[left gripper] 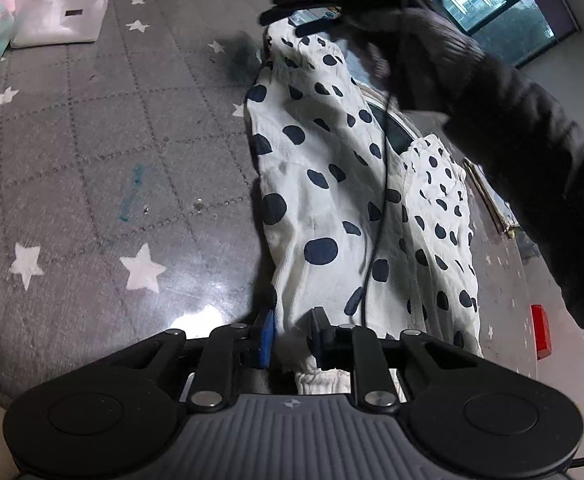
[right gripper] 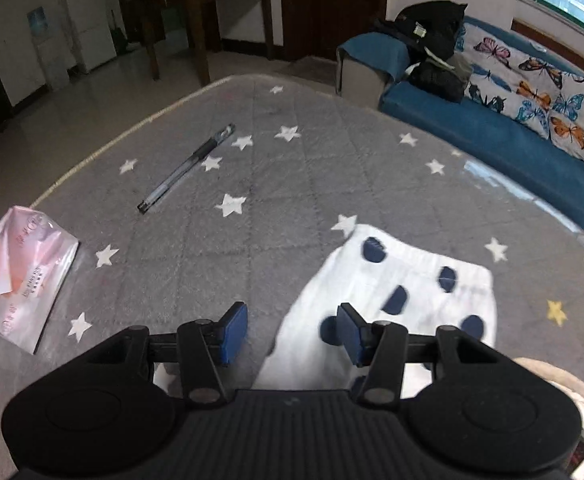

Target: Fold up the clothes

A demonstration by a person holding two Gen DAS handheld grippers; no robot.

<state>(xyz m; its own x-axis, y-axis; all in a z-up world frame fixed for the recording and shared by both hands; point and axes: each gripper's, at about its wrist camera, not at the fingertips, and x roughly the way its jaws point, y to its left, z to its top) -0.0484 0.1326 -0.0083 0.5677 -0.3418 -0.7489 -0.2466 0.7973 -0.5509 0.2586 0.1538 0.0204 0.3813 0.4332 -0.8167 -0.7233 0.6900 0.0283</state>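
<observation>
A white garment with dark blue polka dots (left gripper: 324, 184) stretches along the grey star-patterned quilted mat (left gripper: 91, 152), from my left gripper to the far end under my right gripper. My left gripper (left gripper: 292, 338) is shut on the near end, with bunched cloth and an elastic hem between its blue pads. In the left wrist view my right gripper (left gripper: 277, 6) hangs blurred above the far end, held by a dark-sleeved arm (left gripper: 512, 120). In its own view the right gripper (right gripper: 292, 332) stands open just above the flat end of the garment (right gripper: 404, 280), holding nothing.
A pen (right gripper: 187, 168) lies mid-mat. A pink tissue pack (right gripper: 15, 272) and a white box (left gripper: 59, 12) sit at the left. A thin black cable (left gripper: 376, 220) hangs over the garment. A blue sofa (right gripper: 492, 136) lies beyond the mat. A red object (left gripper: 542, 332) is at the right edge.
</observation>
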